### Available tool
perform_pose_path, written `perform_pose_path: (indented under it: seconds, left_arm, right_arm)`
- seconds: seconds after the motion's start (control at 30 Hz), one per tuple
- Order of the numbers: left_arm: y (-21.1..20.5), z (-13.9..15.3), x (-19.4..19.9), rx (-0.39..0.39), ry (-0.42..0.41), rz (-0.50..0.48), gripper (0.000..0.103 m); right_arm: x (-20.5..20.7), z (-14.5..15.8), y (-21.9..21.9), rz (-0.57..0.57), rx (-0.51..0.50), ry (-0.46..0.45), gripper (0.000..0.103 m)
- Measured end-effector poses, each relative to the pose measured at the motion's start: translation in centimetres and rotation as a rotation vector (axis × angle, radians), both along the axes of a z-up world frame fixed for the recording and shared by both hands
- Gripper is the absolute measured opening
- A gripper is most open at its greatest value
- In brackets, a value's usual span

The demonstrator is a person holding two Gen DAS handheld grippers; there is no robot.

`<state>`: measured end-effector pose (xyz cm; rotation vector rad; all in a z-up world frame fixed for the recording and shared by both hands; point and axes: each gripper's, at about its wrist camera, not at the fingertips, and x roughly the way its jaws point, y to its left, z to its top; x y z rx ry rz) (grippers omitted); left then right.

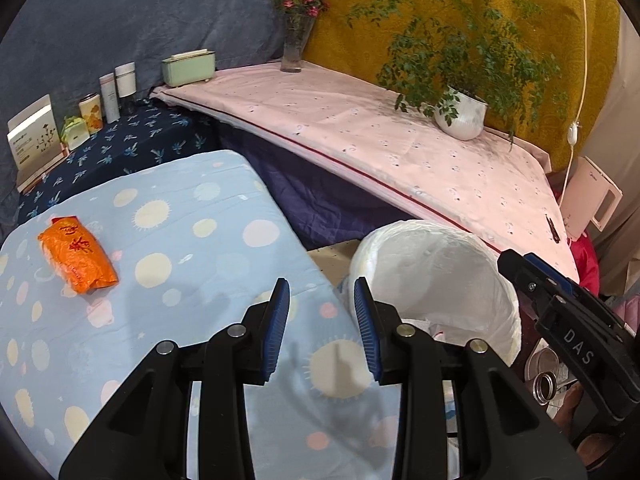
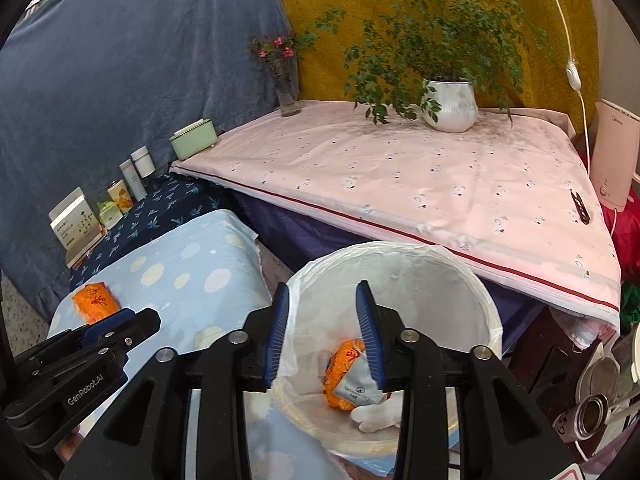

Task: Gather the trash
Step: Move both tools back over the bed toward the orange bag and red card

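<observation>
Where my own black arms fill the lower frame, much lies hidden: the front of the pale blue spotted cloth [image 1: 208, 240] in the left view, the near rim of the bin [image 2: 490, 312] in the right.

Item, left gripper [image 1: 322, 330]: blue ribbed pads set partly apart, nothing between them, touching nothing, poised over the spotted cloth near its edge beside the bin.

Item, right gripper [image 2: 322, 334]: same make, fingers partly apart and empty, hanging above the bin's mouth. One pad overlaps the wrapper below in the picture, but it does not pinch it.

Item, bin: round, lined with thin, crinkled white plastic folded over the rim. Inside, a crumpled orange and silver wrapper [image 2: 348, 372] lies on the bottom with a white crushed scrap [image 2: 378, 414] just beside it; small print on the silver is too fine to read.

Item, orange packet [image 1: 78, 254]: soft, creased plastic with red characters, lying flat on the spotted cloth, well apart from both grippers. My left gripper partly hides it in the right view.

Item, dark blue patterned cloth [image 1: 132, 148], behind: boxes, a tin and pale cylindrical bottles in a row, labels illegible.

Item, pink printed sheet [image 2: 420, 184], smooth, red-edged, over a raised surface: a mint-green box [image 2: 193, 139], a glass vase of red flowers [image 2: 287, 92], a white ribbed pot with a leafy plant [image 2: 450, 106].

Item, far right: metal cans, cut off by the frame edge.
</observation>
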<state>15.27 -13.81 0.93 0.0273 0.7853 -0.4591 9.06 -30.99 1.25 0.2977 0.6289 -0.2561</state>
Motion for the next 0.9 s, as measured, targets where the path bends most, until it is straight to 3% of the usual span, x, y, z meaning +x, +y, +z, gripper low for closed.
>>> perform_pose_path:
  seconds: [0.5,0.63,0.9]
  left_arm:
    - [11.5,-1.3,2.3,-0.006,0.019,0.2,0.055]
    - [15.4,-1.7,3.0,-0.016,0.025,0.272,0.067]
    - [22.6,-2.5,4.2,-0.025,0.035,0.385,0.069]
  right_arm:
    - [3.8,-0.9,10.2,0.182,-0.035,0.043,0.043]
    - [5.3,-1.2,13.7,0.238,-0.04,0.054,0.048]
    - [8.2,-2.7,21.2,0.361,-0.051,0.093,0.051]
